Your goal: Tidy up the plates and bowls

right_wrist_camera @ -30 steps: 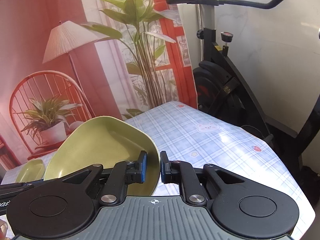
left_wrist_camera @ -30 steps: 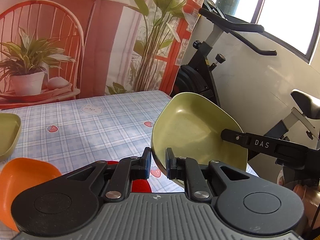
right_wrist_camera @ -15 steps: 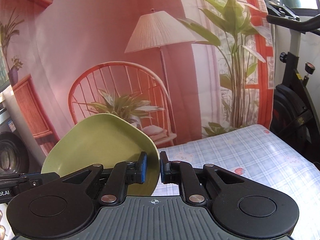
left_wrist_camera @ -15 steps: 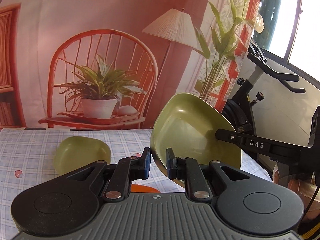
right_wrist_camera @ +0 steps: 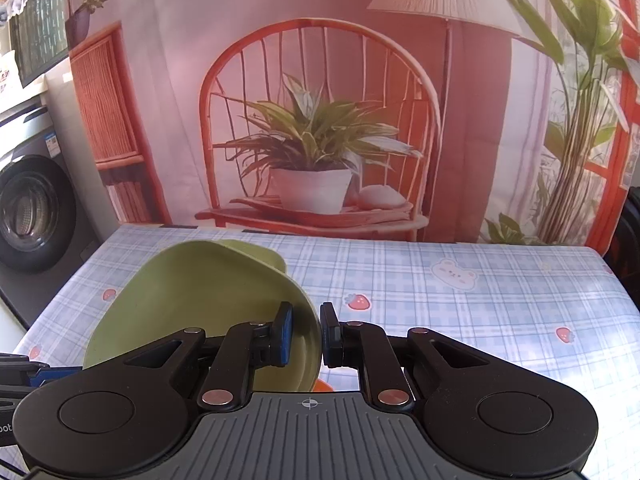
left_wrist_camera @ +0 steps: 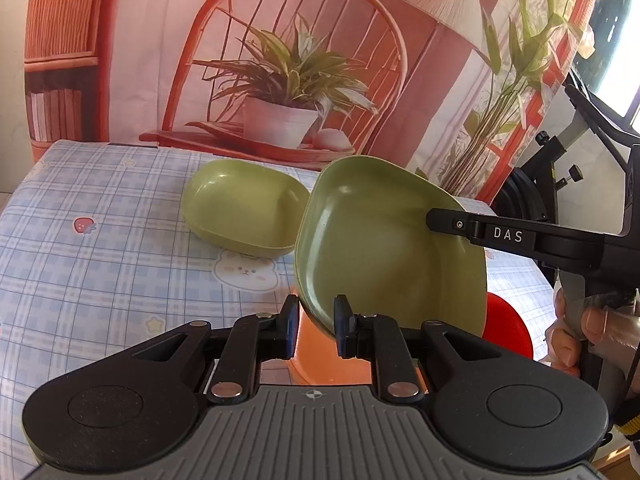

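Both grippers hold one green plate [left_wrist_camera: 384, 256] by opposite rims, tilted above the table. My left gripper [left_wrist_camera: 316, 326] is shut on its near rim. My right gripper [right_wrist_camera: 306, 334] is shut on the plate [right_wrist_camera: 200, 304] too, and its finger [left_wrist_camera: 452, 224] shows on the far rim in the left wrist view. A green bowl [left_wrist_camera: 240, 208] sits on the table just beyond the plate; its far edge [right_wrist_camera: 256, 250] peeks over the plate in the right wrist view. An orange dish [left_wrist_camera: 320, 364] and a red dish [left_wrist_camera: 508, 326] lie under the plate.
The table has a blue checked cloth [right_wrist_camera: 480, 300] with bear and strawberry prints. A printed backdrop [right_wrist_camera: 320, 120] hangs along its far edge. A washing machine [right_wrist_camera: 28, 208] stands at left and an exercise bike [left_wrist_camera: 560, 160] at right.
Both grippers have swung left with the green plate between them. The view has turned from the exercise bike to the backdrop, and the green bowl now lies just beyond the plate.
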Demonstrator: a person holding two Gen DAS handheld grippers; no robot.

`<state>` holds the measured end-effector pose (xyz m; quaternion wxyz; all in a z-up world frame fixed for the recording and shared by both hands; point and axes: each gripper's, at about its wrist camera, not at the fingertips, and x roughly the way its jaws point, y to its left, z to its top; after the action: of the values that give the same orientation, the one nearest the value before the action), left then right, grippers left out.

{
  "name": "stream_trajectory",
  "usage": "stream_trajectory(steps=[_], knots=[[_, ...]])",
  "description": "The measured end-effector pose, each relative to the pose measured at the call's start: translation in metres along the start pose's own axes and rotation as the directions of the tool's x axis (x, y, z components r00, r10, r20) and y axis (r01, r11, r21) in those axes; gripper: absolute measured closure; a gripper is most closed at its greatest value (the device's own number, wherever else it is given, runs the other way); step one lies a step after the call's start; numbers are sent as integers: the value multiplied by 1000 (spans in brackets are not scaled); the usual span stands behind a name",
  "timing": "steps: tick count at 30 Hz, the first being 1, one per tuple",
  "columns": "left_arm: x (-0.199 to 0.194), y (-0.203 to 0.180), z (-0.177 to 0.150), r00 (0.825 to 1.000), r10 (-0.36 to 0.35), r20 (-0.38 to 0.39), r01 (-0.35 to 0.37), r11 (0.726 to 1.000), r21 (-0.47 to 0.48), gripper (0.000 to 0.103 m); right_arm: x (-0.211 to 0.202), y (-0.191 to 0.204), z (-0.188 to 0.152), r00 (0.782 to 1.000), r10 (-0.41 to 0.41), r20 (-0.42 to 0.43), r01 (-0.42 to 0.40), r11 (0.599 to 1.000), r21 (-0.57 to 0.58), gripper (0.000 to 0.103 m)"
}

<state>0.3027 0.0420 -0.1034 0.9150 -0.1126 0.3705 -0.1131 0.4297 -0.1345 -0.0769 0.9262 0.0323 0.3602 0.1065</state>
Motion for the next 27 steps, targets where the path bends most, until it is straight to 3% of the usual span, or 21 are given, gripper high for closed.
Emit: stream_trajectory(steps=[13,27], knots=[[23,1,-27,998,18,-67,-19,1000,-12,84,34,-9,-35,987,-30,-155,28,999,-16,89],[30,0,-31,997,28,-75,-28,1000,5,84,44,-12,-44,979,-64,-196,56,997,-47,91]])
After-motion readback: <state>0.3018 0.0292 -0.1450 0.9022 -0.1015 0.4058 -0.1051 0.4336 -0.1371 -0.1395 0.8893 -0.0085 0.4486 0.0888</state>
